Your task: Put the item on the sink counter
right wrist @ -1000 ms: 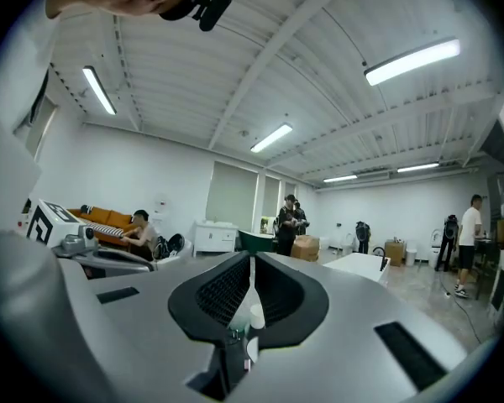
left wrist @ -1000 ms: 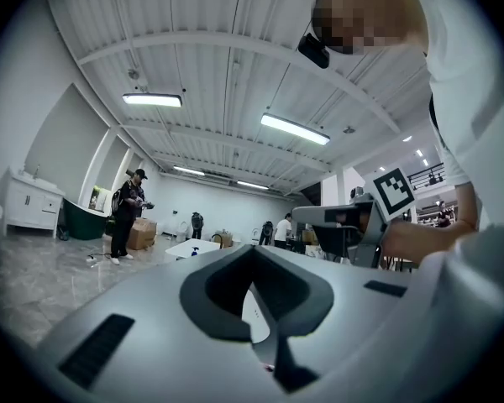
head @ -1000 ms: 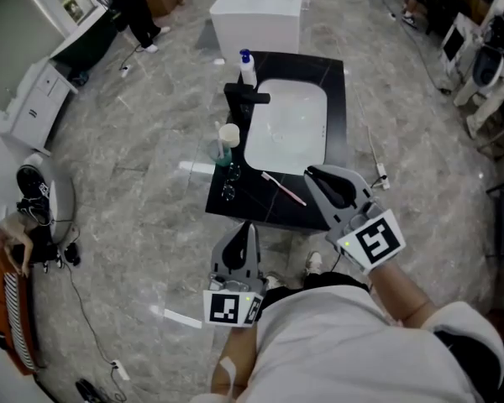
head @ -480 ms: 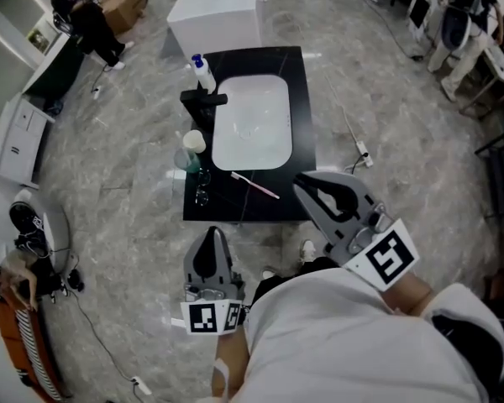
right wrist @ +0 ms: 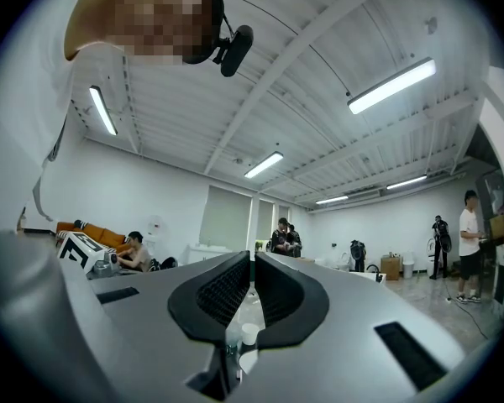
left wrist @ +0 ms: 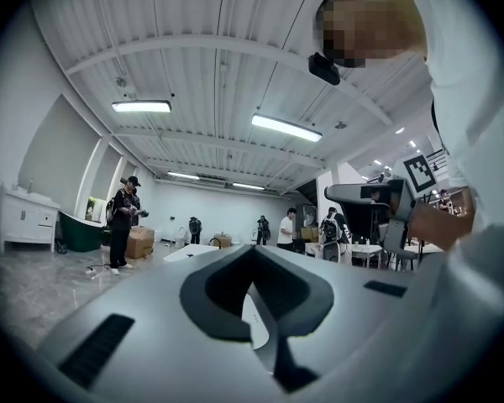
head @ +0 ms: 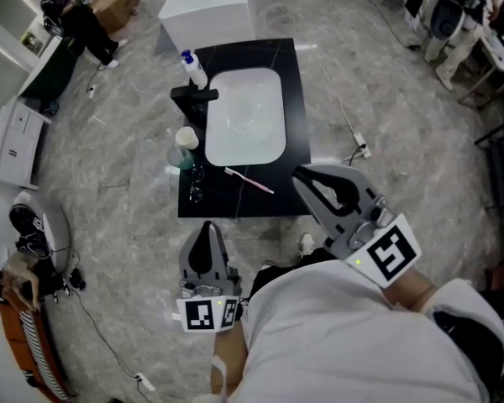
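Note:
A black sink counter (head: 298, 99) with a white basin (head: 244, 124) stands on the grey floor ahead of me. A pink-and-white toothbrush (head: 249, 180) lies on its near edge, in front of the basin. My left gripper (head: 206, 227) is shut and empty, held low just short of the counter's near left corner. My right gripper (head: 306, 177) is shut and empty too, its tips at the counter's near right corner. In the left gripper view (left wrist: 250, 254) and the right gripper view (right wrist: 252, 260) the jaws meet with nothing between them.
On the counter's left strip stand a soap bottle (head: 193, 67), a black faucet (head: 193, 96), a white cup (head: 186, 137) and a clear glass object (head: 195, 185). A white cabinet (head: 208, 7) sits behind the counter. People and desks are at the room's edges.
The counter has slid up and away in the head view. Both grippers have drawn back towards my body. The right one is no longer over the counter's corner. The toothbrush has not moved.

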The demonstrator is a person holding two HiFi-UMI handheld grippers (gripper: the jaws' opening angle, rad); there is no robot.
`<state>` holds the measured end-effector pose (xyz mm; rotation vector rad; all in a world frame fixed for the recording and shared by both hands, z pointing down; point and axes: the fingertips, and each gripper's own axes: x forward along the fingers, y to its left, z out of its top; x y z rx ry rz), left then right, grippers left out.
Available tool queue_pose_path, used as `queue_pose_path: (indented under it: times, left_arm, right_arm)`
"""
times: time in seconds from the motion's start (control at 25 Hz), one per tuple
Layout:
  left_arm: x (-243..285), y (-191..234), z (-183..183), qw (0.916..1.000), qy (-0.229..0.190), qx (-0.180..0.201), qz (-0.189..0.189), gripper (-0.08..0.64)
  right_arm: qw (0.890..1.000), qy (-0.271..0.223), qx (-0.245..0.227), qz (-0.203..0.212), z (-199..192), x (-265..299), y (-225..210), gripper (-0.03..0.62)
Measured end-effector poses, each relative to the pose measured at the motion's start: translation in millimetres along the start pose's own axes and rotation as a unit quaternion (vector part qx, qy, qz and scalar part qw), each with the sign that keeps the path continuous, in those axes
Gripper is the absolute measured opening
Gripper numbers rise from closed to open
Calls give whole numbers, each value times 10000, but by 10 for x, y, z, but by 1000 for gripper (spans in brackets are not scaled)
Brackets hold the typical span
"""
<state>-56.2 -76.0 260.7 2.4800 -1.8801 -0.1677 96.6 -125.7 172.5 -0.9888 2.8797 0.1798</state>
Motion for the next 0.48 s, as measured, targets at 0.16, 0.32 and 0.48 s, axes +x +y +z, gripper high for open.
queue_pose_path:
  times: [0.16, 0.32, 0.48]
  left_arm:
    - [-55, 35, -9, 9999, 32, 12, 137, 3]
    - [-108, 84, -15, 9997, 37, 6, 252, 3]
    - [-155, 149, -60, 9993, 90, -43, 354, 3]
  right_arm:
    - [10000, 4, 36, 65, -17, 39, 4, 46]
    - [10000, -23, 8, 90, -25, 90, -8, 46]
    - [9999, -7, 39, 97, -48, 150, -18, 44]
